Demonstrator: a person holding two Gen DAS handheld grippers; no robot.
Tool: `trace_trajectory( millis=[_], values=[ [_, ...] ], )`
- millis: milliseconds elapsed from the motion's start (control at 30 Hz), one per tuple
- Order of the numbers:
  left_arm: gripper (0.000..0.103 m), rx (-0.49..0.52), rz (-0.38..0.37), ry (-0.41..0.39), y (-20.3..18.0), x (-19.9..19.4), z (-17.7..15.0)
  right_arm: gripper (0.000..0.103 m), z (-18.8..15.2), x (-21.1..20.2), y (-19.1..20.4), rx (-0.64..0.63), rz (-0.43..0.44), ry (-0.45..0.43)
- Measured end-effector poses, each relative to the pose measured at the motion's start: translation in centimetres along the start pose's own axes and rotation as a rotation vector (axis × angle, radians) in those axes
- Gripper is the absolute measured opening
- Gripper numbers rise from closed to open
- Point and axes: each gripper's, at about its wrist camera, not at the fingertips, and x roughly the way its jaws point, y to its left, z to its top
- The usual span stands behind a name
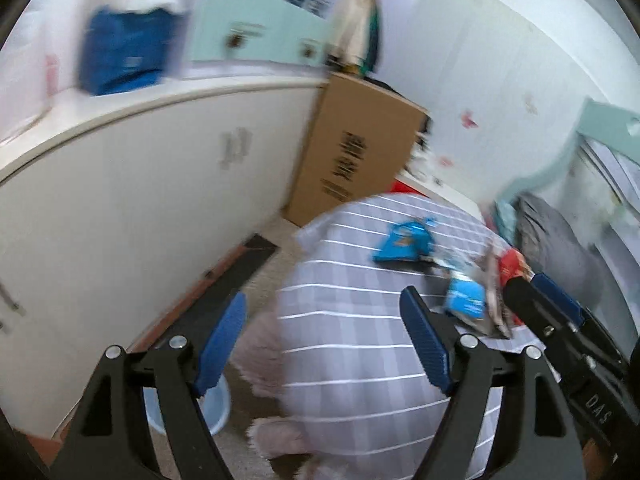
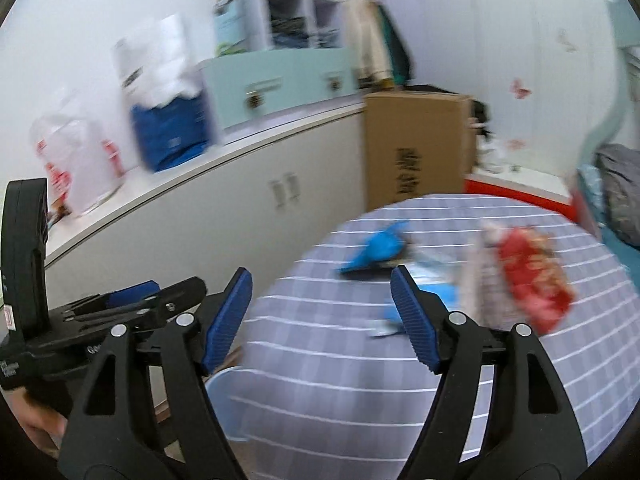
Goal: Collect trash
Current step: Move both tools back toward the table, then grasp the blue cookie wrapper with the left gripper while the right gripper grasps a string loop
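Observation:
Several snack wrappers lie on a bed with a grey striped cover (image 1: 360, 340). A blue wrapper (image 1: 404, 242) lies far on the bed, a smaller light-blue wrapper (image 1: 466, 296) nearer, a red wrapper (image 1: 512, 264) to the right. In the right wrist view they show as the blue wrapper (image 2: 376, 250), the light-blue one (image 2: 432, 292) and the red one (image 2: 534, 276). My left gripper (image 1: 322, 344) is open and empty over the bed's left edge. My right gripper (image 2: 320, 316) is open and empty, short of the wrappers. A light-blue bin (image 2: 224, 404) stands on the floor beside the bed.
A long white cabinet (image 1: 140, 200) runs along the left, with bags (image 2: 172, 128) and a mint box (image 2: 280, 80) on top. A cardboard box (image 1: 360, 148) stands at its far end. A grey pillow (image 1: 560, 248) lies at the right. A pale fluffy thing (image 1: 264, 360) hangs by the bed.

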Motion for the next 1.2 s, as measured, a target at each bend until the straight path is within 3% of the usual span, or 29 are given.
trace_trajectory(
  millis=[200,333,467,600,667,767,933,1133,1200],
  values=[
    [0.077,0.039,-0.047,0.058,-4.8,3.9,1.6,0.071,0.2,-0.7,-7.9,0.080,-0.095,-0.003],
    [0.077,0.014,-0.060,0.072,-5.8,5.2,2.3,0.071,1.0,0.5,-9.9,0.052,-0.099,0.022],
    [0.077,-0.026,-0.048,0.059,-5.3,6.0,3.5,0.070,3.4,3.9,-8.6,-0.040,-0.035,0.104],
    [0.077,-0.041,-0.003,0.065,-4.3,7.4,4.5,0.053,4.6,7.5,-6.8,-0.142,0.007,0.194],
    [0.077,-0.049,0.007,0.072,-3.6,8.0,5.1,0.052,4.9,9.7,-6.0,-0.188,0.011,0.248],
    [0.077,-0.049,0.015,0.081,-3.2,9.1,5.7,0.043,4.8,13.1,-5.1,-0.246,0.002,0.343],
    [0.077,-0.050,0.011,0.100,-2.7,10.7,6.2,0.039,4.4,16.0,-5.1,-0.280,-0.034,0.416],
    [0.077,-0.054,-0.014,0.122,-2.5,11.9,6.2,0.032,4.4,18.1,-5.6,-0.276,-0.001,0.479],
    [0.077,-0.059,-0.024,0.130,-2.5,12.2,6.1,0.014,4.3,18.4,-5.6,-0.281,0.011,0.489]
  ],
)
